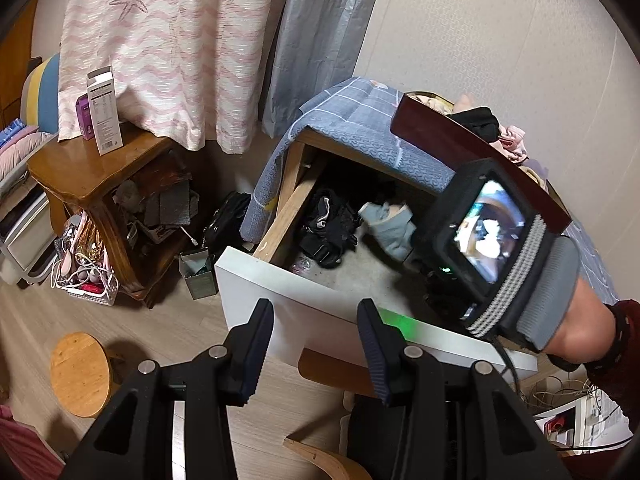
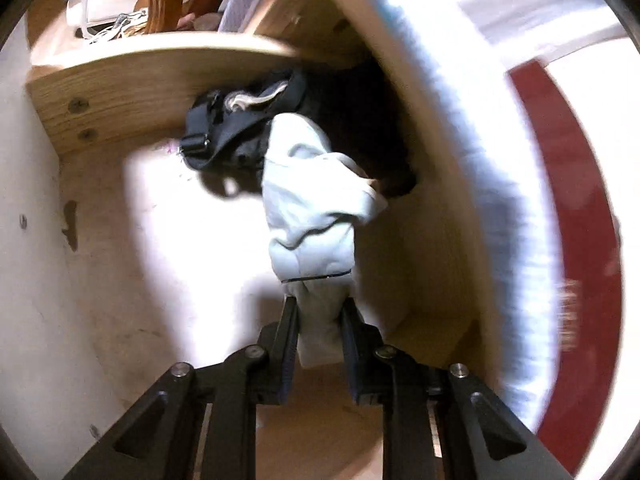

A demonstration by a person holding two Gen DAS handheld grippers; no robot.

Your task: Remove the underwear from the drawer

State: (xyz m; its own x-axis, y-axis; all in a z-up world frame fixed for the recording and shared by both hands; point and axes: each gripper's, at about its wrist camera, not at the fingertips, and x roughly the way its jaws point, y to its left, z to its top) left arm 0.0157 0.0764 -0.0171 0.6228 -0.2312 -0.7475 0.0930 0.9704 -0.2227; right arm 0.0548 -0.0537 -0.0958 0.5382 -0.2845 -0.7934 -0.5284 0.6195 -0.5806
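My left gripper (image 1: 316, 320) hangs open, empty, outside the white drawer (image 1: 256, 280) front. My right gripper (image 2: 320, 316), inside, pinches the pale underwear (image 2: 316, 208); its length trails forward from the fingers, toward the black clothes (image 2: 240, 128).

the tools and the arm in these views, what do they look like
Both tools, left and right, are matte black with angular frames, silver pivot bolts and ribbed dark finger pads. The right unit carries a small lit screen, held by a grey strap with a silver studded band. A black cable trails below; the sleeve is dark red.
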